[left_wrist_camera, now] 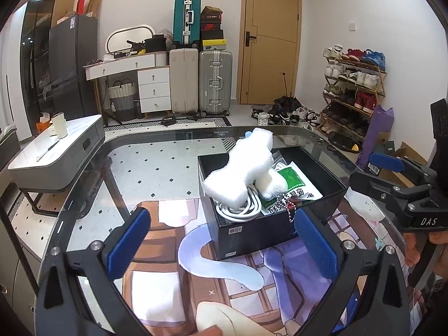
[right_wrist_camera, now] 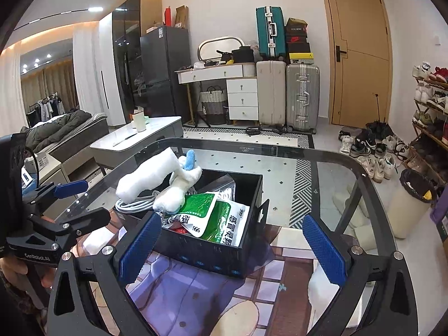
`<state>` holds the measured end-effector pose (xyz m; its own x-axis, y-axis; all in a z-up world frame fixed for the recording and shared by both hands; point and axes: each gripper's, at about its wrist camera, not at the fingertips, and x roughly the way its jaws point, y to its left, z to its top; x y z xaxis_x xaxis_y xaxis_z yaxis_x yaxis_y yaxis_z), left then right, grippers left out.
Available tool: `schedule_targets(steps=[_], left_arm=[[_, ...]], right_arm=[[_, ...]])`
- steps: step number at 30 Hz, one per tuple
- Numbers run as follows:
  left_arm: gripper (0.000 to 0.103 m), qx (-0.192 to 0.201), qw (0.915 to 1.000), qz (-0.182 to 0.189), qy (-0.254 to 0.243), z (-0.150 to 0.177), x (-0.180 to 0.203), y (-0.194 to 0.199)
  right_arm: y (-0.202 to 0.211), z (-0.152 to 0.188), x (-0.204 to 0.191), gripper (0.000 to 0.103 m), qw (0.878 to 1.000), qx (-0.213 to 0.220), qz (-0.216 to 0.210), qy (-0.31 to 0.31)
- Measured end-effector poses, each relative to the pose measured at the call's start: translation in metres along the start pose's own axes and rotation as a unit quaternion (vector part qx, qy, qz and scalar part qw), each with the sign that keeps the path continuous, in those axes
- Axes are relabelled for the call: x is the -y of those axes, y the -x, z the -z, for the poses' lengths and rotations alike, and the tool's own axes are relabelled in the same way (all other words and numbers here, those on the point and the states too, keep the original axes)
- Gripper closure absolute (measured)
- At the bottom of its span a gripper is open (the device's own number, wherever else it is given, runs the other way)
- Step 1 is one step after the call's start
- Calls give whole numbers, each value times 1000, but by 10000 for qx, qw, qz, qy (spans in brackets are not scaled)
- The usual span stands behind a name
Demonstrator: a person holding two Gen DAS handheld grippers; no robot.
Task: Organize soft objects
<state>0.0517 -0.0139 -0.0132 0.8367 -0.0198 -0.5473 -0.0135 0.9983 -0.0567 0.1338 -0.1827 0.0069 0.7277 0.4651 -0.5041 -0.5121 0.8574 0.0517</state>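
A black box (left_wrist_camera: 252, 232) stands on a glass table with a cartoon mat (left_wrist_camera: 173, 280). In it lie a white plush toy (left_wrist_camera: 240, 170), a coiled white cable (left_wrist_camera: 238, 210) and green-and-white packets (left_wrist_camera: 291, 184). My left gripper (left_wrist_camera: 224, 240) is open and empty, just in front of the box. The right wrist view shows the box (right_wrist_camera: 212, 254), the plush toy (right_wrist_camera: 156, 179) with a blue part, the cable (right_wrist_camera: 134, 203) and the packets (right_wrist_camera: 221, 218). My right gripper (right_wrist_camera: 232, 246) is open and empty, near the box's corner. Each gripper shows at the edge of the other's view.
A grey-white low table (left_wrist_camera: 58, 151) with a cup stands left. Suitcases (left_wrist_camera: 201, 81), a dresser (left_wrist_camera: 140, 84) and a door (left_wrist_camera: 268, 39) are behind. A shoe rack (left_wrist_camera: 352, 89) and shoes lie right. A bin (right_wrist_camera: 411, 201) stands beside the glass table.
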Motion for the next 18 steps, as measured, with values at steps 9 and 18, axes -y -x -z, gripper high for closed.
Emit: schedule_targets(steps=[9, 18], left_arm=[[0, 17, 10000, -18, -26, 6, 0, -1], [0, 176, 9998, -65, -11, 10, -1, -1]], right_arm=[[-2, 5, -1, 1, 10000, 91, -15, 22], [-5, 15, 3, 1, 9999, 133, -4, -69]])
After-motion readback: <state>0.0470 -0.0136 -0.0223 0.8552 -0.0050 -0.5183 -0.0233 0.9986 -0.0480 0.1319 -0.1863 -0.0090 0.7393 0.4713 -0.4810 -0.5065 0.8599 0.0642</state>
